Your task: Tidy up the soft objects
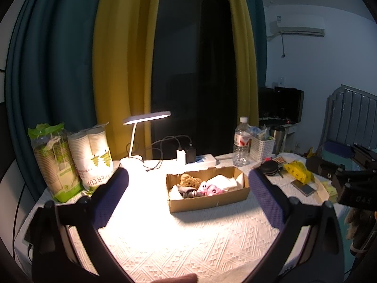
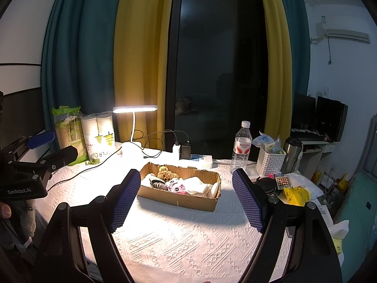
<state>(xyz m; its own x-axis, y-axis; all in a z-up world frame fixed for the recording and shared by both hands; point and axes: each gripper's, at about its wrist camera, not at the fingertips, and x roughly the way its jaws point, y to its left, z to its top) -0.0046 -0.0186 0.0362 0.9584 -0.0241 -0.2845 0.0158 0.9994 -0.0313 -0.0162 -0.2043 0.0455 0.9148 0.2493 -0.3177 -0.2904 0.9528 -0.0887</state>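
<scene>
Both claws are hovering back from the cardboard box (image 1: pixel 207 192), which is sitting straight ahead of them with the brown plush (image 1: pixel 189 181), pink toy (image 1: pixel 211 189) and white cloth (image 1: pixel 223 181) lying inside. Sorting seems nearly finished or paused; any next move means reaching forward. Left gripper (image 1: pixel 188 189) and right gripper (image 2: pixel 186 194) are gaping wide, holding nothing, touching nothing.

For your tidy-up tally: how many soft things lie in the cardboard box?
4 visible: brown teddy at the back, grey toy front left, pink toy mid-front, white cloth right. More may be hidden underneath in the box.
</scene>
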